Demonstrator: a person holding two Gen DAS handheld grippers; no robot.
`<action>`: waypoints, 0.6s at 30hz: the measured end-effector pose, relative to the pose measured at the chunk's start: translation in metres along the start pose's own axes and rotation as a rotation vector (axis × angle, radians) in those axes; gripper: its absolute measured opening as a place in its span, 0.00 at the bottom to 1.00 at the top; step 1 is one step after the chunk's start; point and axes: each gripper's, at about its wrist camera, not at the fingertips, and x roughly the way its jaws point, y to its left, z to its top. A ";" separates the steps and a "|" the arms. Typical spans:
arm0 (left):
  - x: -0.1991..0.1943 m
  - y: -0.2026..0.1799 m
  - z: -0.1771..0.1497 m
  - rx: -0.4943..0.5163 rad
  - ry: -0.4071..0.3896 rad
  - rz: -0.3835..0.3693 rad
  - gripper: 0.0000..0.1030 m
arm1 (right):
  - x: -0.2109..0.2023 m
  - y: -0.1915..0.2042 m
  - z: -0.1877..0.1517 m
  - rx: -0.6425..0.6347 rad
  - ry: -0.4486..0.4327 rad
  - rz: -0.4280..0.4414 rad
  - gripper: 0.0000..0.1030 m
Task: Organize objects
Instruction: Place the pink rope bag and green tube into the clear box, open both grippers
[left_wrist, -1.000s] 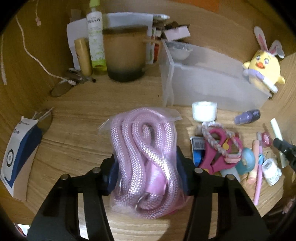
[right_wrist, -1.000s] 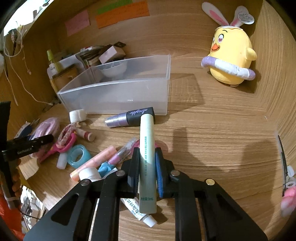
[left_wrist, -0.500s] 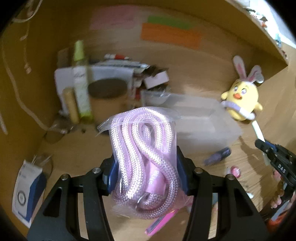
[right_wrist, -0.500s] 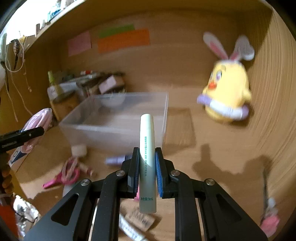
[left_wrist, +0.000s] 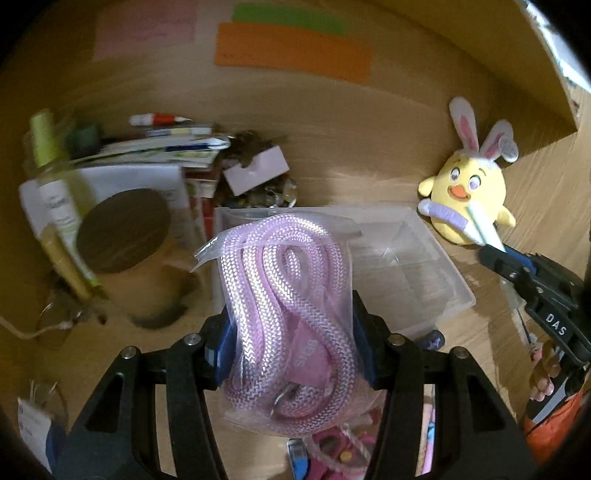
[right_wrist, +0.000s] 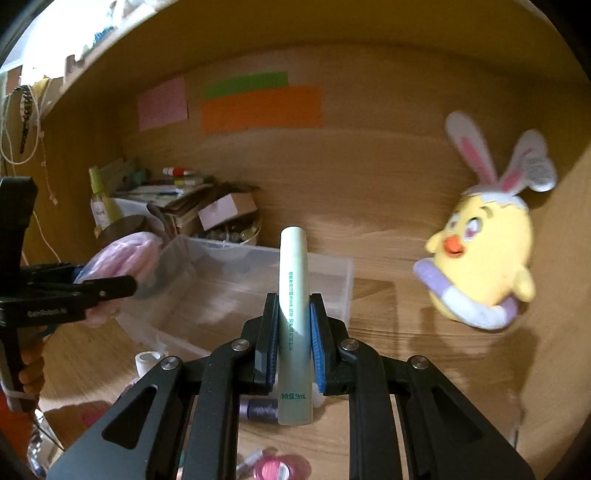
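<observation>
My left gripper (left_wrist: 291, 325) is shut on a clear bag of coiled pink rope (left_wrist: 284, 295), held up in the air in front of a clear plastic bin (left_wrist: 417, 266). In the right wrist view that same bagged pink rope (right_wrist: 118, 254) hangs at the bin's left end, with the left gripper (right_wrist: 122, 284) around it. My right gripper (right_wrist: 294, 328) is shut on a pale green tube (right_wrist: 294, 295) that stands upright between its blue pads, above the near side of the clear plastic bin (right_wrist: 258, 280). The right gripper (left_wrist: 491, 251) shows at the right of the left wrist view.
A yellow chick plush with rabbit ears (right_wrist: 484, 258) sits against the wooden wall on the right. A brown lidded pot (left_wrist: 129, 254), bottles and stacked papers crowd the back left. Small cosmetics, a purple bottle (right_wrist: 258, 408) and pink scissors (left_wrist: 332, 446) lie on the wooden desk below.
Both grippers have risen off the desk with their loads and now look toward the bin and the back wall. The clutter on the desk has dropped to the bottom of both views.
</observation>
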 end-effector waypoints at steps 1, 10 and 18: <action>0.005 -0.001 0.002 0.007 0.011 -0.004 0.52 | 0.008 0.000 0.001 0.000 0.018 0.008 0.14; 0.059 -0.008 0.014 0.052 0.133 -0.042 0.52 | 0.076 0.002 -0.003 -0.023 0.196 0.070 0.14; 0.079 -0.019 0.013 0.118 0.179 -0.021 0.52 | 0.106 0.014 -0.010 -0.064 0.282 0.096 0.14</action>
